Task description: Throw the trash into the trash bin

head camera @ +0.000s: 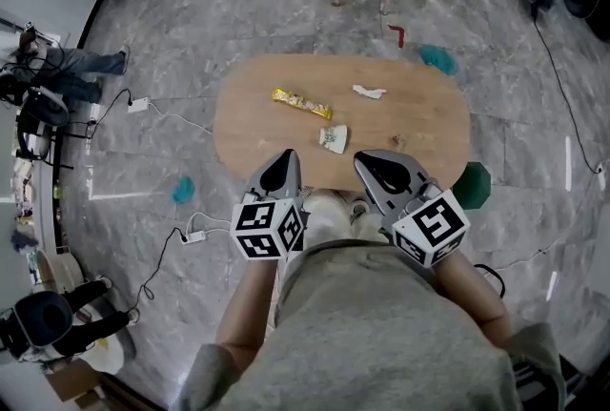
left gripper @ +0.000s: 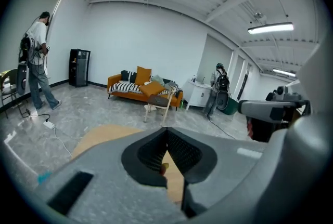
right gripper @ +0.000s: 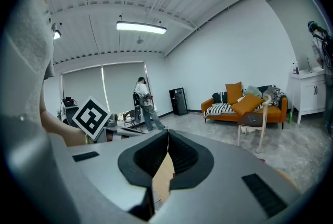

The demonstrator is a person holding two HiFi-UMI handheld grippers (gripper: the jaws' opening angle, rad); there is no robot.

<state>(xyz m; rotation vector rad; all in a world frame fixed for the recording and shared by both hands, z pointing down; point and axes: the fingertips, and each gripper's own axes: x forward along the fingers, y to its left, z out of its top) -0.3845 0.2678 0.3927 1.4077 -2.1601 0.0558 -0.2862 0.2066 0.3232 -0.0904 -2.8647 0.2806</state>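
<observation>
Currently both shut, empty: left tongs (head camera: 286, 157) and right tongs (head camera: 364, 161) sit at the worktop (head camera: 429, 128) near edge. Small wrapper (head camera: 334, 138) lies just ahead between them, marginally nearer the right. Yellow wrapper (head camera: 301, 102) sits mid-worktop, long axis along its length. Green bin (head camera: 472, 185), probably, is off the near-right end.

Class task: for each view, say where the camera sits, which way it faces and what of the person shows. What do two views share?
Head view: on the head, steeply down at the wooden table; torso, forearms, left gripper, right gripper show.
Left gripper view: on that gripper, along its shut jaws towards the orange sofa.
Right gripper view: likewise; a forearm shows.
Shared: sofa, chair.
</observation>
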